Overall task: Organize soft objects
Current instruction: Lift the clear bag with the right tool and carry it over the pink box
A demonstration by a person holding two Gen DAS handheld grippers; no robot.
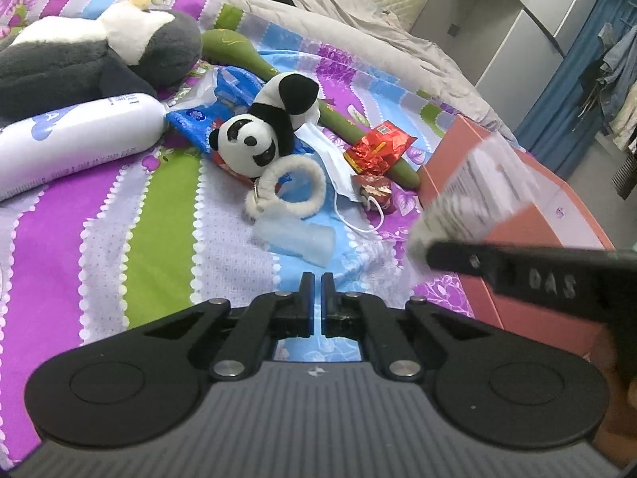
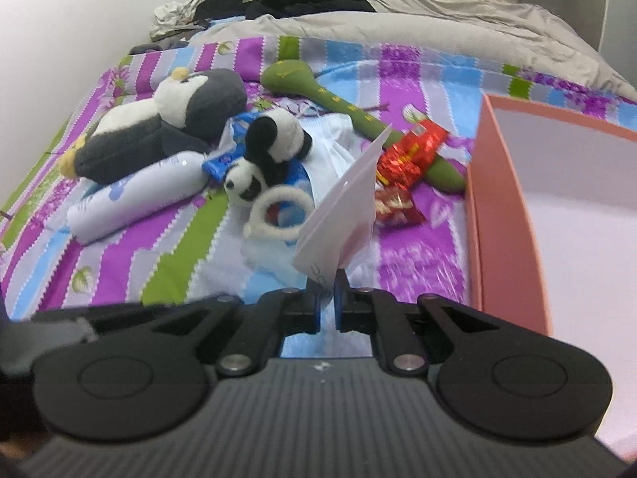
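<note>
Left wrist view. My left gripper: fingers pressed together, nothing between them, hanging over the striped bedsheet. Ahead, all on the sheet:
- small panda plush, lying on a blue packet;
- fluffy white ring, touching the panda;
- face mask;
- two red foil packets;
- long green plush;
- clear soft wrapper, nearest my fingers;
- big grey-and-white plush and white roll at left.

At right, the pink box sits on the bed. My other gripper's finger crosses in front of it, carrying a blurred white packet.

Right wrist view. My right gripper: fingers pinching the lower edge of that white packet, which stands up from the fingertips. The pink box is just to the right; the white interior that shows holds nothing.

Progress, as I judge it: barely begun. One item is in my grip and near the box but not yet inside; the panda, ring, green plush, red packets, grey plush and roll are all left to sort.
</note>
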